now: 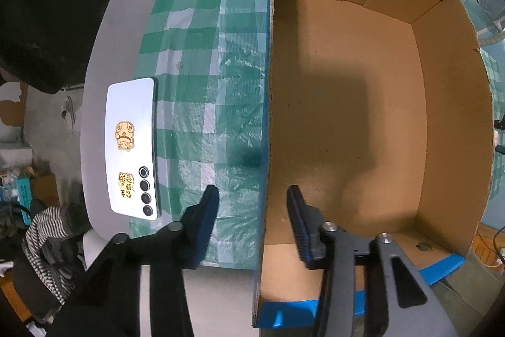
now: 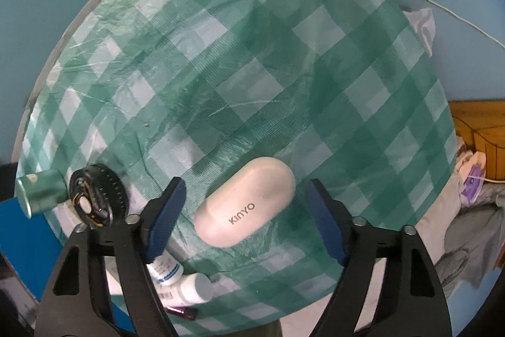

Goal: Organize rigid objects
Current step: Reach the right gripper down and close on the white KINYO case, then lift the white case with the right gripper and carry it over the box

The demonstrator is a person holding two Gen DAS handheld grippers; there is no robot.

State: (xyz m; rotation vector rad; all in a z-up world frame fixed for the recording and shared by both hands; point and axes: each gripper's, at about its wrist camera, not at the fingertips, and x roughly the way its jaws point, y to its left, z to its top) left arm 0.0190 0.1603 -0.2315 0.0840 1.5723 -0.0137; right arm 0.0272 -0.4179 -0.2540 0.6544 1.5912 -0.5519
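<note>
Between right claw [image 2: 244, 218] pads: white case [image 2: 244, 207], lettering "KINYO".

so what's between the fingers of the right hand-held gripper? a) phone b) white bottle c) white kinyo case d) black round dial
c: the white KINYO case lies on the checked cloth between the open fingers of the right hand-held gripper, not yet pinched.

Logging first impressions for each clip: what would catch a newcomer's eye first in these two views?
In the left wrist view, a big empty cardboard box with blue-taped edges fills the right half, the left gripper straddling its near wall; a phone lies face down beside the checked cloth. In the right wrist view, a pale oval case marked KINYO sits on the green checked cloth between the open fingers of the right gripper.
</note>
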